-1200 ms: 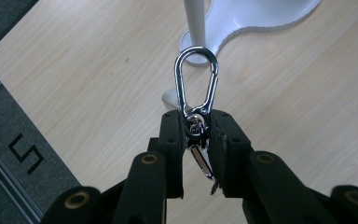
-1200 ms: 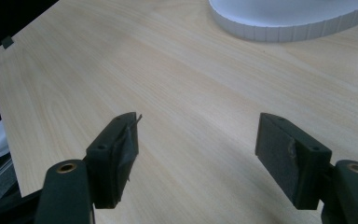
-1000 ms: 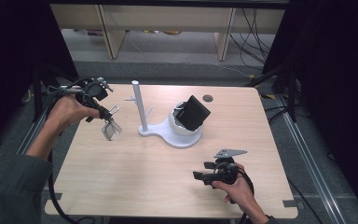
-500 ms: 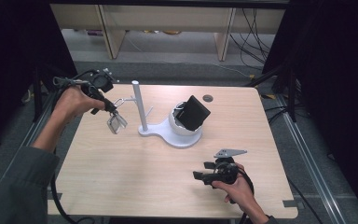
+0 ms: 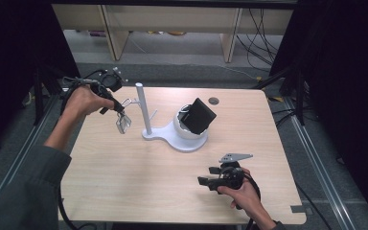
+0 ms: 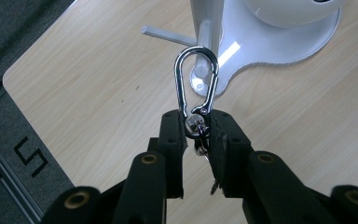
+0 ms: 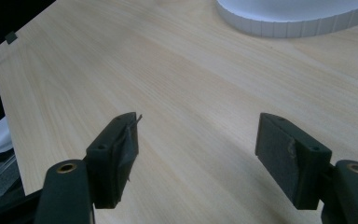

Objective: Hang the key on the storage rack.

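The left gripper [image 6: 196, 126] is clamping the swivel end of a silver carabiner [image 6: 196, 77], its two black jaws pressing in on the small ring at the clip's base. The carabiner is sticking straight out beyond the jaw tips, its rounded top sitting just in front of the white post [image 6: 208, 18] of a white stand [image 6: 279, 42]; whether the clip is touching the post cannot be told. In the high view, the left gripper [image 5: 116, 106] is hovering above the table [image 5: 124, 182], with the carabiner [image 5: 127, 102] pointing toward the post [image 5: 143, 108], and a small clear tag [image 5: 123, 123] is dangling below the jaws. A thin white peg [image 6: 168, 33] is lying on the stand's foot, off to the left of the carabiner as the left gripper sees it.

The right gripper [image 7: 196, 144] is resting low over the wooden tabletop with its jaws standing wide apart and bare wood between them. Ahead of its tips, the ribbed edge of the stand's round base [image 7: 303, 21] is lying across the top of its view. In the high view, this right gripper [image 5: 211, 178] is sitting near the front edge of the table, well apart from the stand [image 5: 177, 139], and a black block [image 5: 199, 115] is sitting tilted in the stand's white bowl.
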`<state>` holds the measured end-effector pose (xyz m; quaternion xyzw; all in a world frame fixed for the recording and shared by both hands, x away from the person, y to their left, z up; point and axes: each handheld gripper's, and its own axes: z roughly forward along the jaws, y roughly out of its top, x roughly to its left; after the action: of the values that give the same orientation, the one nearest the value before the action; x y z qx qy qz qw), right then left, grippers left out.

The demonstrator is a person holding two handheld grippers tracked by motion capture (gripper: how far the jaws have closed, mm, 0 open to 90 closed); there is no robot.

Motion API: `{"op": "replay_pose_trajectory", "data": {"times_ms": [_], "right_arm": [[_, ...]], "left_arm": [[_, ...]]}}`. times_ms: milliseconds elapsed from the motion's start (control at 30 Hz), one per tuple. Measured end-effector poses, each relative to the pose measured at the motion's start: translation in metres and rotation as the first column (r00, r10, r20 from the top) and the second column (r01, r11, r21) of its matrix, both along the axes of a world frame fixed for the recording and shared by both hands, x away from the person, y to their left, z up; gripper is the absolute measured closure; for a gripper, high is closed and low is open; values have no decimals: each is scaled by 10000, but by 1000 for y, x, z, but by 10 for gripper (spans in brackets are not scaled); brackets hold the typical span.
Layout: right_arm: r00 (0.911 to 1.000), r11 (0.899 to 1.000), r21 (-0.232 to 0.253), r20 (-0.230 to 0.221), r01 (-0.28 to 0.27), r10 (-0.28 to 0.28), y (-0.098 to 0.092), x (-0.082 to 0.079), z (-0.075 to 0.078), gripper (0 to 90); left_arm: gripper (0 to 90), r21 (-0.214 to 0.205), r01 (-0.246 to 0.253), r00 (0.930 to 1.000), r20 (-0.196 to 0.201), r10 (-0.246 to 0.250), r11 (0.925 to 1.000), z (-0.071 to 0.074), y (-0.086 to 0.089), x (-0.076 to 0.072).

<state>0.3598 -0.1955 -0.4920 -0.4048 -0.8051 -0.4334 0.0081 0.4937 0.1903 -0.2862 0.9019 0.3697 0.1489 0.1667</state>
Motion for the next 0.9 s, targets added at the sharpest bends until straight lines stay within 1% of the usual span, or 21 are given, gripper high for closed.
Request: {"op": "replay_pose_trajectory", "data": {"times_ms": [67,100,167,233,267,300,333,367,400,433,500,533,567,600,667,700,733,767,800,833,900], "right_arm": [[10000,10000,33,-58,9,-9,1,-1,0,311],[9997,9999,-72,194,-150,152,-1,1,0,311],[9999,9999,-51,132,-91,92,-1,1,0,311],[9999,10000,-19,119,-81,81,-1,1,0,311],[9998,9999,67,-162,80,-79,1,-2,1,311],[10000,10000,38,-50,-16,16,1,-1,1,311],[10000,10000,21,-56,-22,22,1,-1,1,311],[9999,10000,-26,117,-94,95,-1,1,0,311],[9999,10000,-18,122,-85,85,-1,1,0,311],[9998,9999,78,-166,87,-85,1,-1,1,311],[10000,10000,-14,20,-36,36,1,0,1,311],[9998,9999,-88,159,-71,72,0,0,0,311],[10000,10000,39,-61,-17,17,1,-1,0,311],[10000,10000,61,-57,-5,5,1,-1,1,311],[10000,10000,34,-60,-10,10,1,-1,1,311],[10000,10000,-41,-12,2,-2,1,0,0,311],[9999,9999,-151,112,3,-1,0,1,0,311],[9999,10000,-63,164,-19,20,0,1,0,311],[9999,10000,-7,88,-60,60,0,1,0,311],[10000,10000,-95,33,25,-24,0,0,1,311],[10000,10000,-70,-4,15,-15,1,0,0,310]], "left_arm": [[749,36,54,10000,-25,-53,10000,-1,-2,1],[749,52,88,10000,-27,-88,9999,-2,-2,2],[749,-79,-22,10000,-32,21,10000,-3,-4,3],[749,32,35,10000,-59,-35,10000,-6,-5,4],[749,-37,-69,9998,-197,68,10000,-7,-7,4],[749,-54,-86,9998,-203,85,9999,-7,-7,4],[749,-48,30,10000,-86,-30,10000,-7,-7,5],[749,-72,27,9999,-103,-28,10000,-8,-8,6],[749,-84,-68,9997,-232,66,9999,-10,-9,6],[748,-45,82,9999,-151,-83,10000,-11,-9,7],[748,-90,-26,9999,-113,25,10000,-15,-10,9],[748,-55,57,9999,-129,-57,10000,-16,-10,10],[748,-85,54,9998,-191,-55,9999,-18,-10,11],[747,-74,76,9999,-126,-77,9999,-20,-11,11],[747,-228,8,9999,-117,-11,9997,-22,-11,12],[744,-351,-187,9998,-49,185,9992,-23,-12,13],[743,-396,-137,9999,23,138,9991,-24,-11,14],[746,-405,-59,10000,-30,58,9992,-25,-12,14],[725,-430,-61,10000,-68,58,9991,-26,-13,13],[696,-473,-70,10000,-68,67,9989,-26,-13,12],[679,-468,-13,10000,11,14,9989,-25,-13,12]]}}
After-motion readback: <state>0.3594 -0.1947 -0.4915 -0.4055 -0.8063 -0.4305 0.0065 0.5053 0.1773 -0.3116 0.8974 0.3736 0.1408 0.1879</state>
